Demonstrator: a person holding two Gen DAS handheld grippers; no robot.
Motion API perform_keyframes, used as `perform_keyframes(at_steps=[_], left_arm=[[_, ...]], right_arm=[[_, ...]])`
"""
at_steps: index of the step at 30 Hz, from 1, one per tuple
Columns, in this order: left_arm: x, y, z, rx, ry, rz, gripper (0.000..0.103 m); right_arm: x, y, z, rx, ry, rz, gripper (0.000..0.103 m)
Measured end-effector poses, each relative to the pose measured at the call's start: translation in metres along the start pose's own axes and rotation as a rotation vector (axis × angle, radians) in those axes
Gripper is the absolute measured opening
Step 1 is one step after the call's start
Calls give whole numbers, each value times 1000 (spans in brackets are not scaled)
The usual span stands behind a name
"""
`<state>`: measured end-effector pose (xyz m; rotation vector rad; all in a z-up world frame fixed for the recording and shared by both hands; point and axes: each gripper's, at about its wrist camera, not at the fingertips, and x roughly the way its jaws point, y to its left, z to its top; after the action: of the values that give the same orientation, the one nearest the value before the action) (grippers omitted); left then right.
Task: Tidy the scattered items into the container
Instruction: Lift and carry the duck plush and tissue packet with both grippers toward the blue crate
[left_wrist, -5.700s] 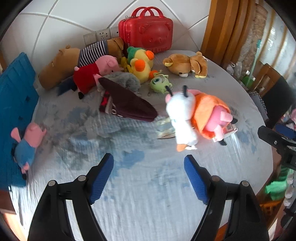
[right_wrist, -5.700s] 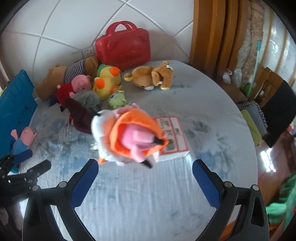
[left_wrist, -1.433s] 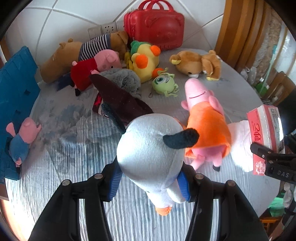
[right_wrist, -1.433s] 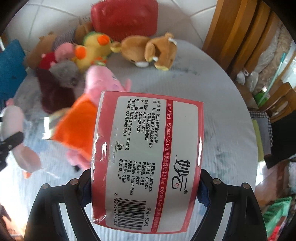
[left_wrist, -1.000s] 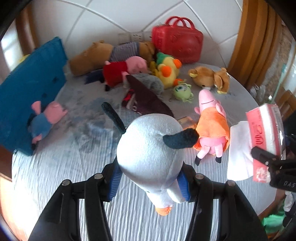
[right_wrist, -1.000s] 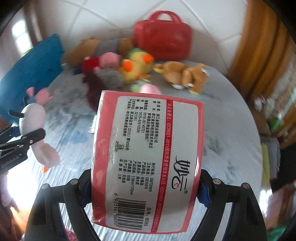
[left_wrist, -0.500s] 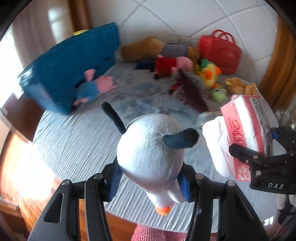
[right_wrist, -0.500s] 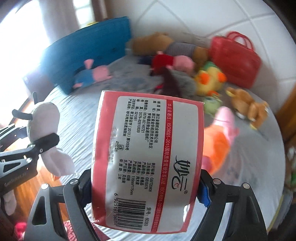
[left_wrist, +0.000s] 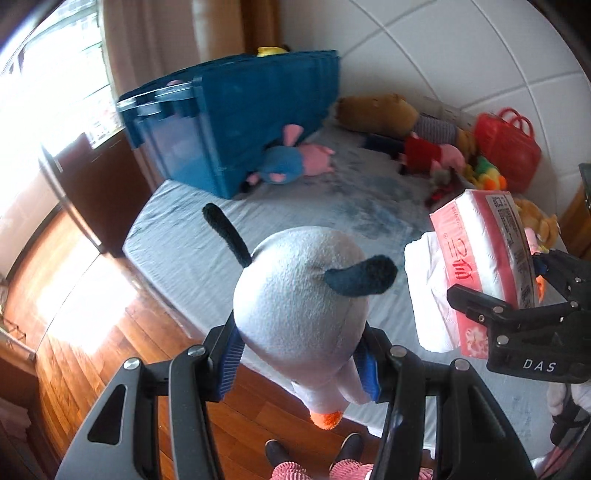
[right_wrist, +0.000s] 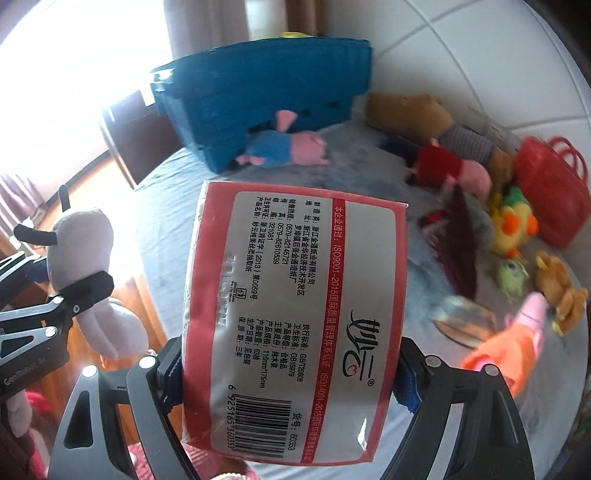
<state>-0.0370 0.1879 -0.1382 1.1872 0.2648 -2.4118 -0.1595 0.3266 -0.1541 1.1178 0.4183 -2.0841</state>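
Mid-carry: the left claw (left_wrist: 299, 363) clamps a white plush (left_wrist: 303, 295), the right claw (right_wrist: 288, 369) a tissue pack (right_wrist: 295, 328); both must next reach the far-left blue bin (left_wrist: 236, 122) on the bench (left_wrist: 184, 243).

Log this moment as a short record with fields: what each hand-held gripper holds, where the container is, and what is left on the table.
left hand-held gripper: shut on white plush toy, lifted off the table
right hand-held gripper: shut on red tissue pack, lifted
container: blue bin, at the table's far left edge
nearest the bin: blue pig plush, lying against its wall
left on the table: orange pig plush, yellow duck plush, red case
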Motion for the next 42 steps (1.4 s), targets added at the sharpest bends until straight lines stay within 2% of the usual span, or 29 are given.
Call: perform_keyframes(at_steps=[9,19,25,32,39,42], left_arm=[[-7,99,-8,-73,-23,43,52],[-10,177,-6,-72,-60,49,52],[-2,210,2,-53,-63,37,52],[21,236,20,-81,-64,0,52],[50,267,57,-81,-68,16,52],[65,280,85,-67,-73,21,52]], right_arm=[[20,101,31,-103,-11,40,86],[37,189,55,-141,-41,53,86],[46,222,71,-151,-48,28,86],[62,242,103,-190,-36,-5,86],[98,257,152,-213,-57,30,86],[112,264,176,-213,-67,55,86]])
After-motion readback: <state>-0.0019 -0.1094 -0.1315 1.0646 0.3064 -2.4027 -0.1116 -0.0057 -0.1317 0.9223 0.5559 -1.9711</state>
